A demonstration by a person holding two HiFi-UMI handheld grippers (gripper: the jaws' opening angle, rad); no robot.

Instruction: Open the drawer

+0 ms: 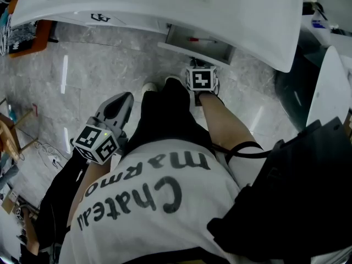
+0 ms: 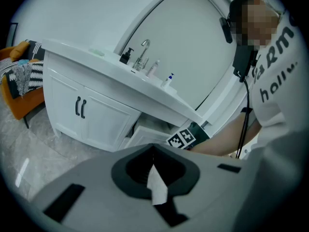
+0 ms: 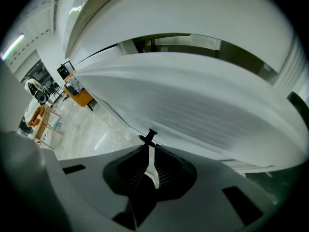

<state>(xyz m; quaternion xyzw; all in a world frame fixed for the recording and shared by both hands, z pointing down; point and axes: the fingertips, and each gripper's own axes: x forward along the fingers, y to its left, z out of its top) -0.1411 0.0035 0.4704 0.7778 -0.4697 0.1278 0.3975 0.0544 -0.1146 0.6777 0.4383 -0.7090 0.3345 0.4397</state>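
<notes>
While the left gripper (image 1: pixel 122 100) hangs closed and empty, the right gripper (image 3: pixel 150 144) pinches the black handle (image 3: pixel 147 137) of the part-open drawer (image 1: pixel 184 48); next, I reckon, a straight pull nearer.

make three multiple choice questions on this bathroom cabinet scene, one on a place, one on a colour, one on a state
1. Where is the right gripper?
A. at the front of the drawer, below the counter
B. at the tap
C. on the floor

2. What colour are the cabinet door handles?
A. gold
B. white
C. black

3. How does the drawer stand?
A. shut flush
B. pulled partly out
C. lifted out onto the floor

Answers:
1 A: the head view shows it at the drawer's front edge, and in its own view the drawer handle sits at its tips.
2 C: both are dark against the white doors.
3 B: its inside shows from above.
</notes>
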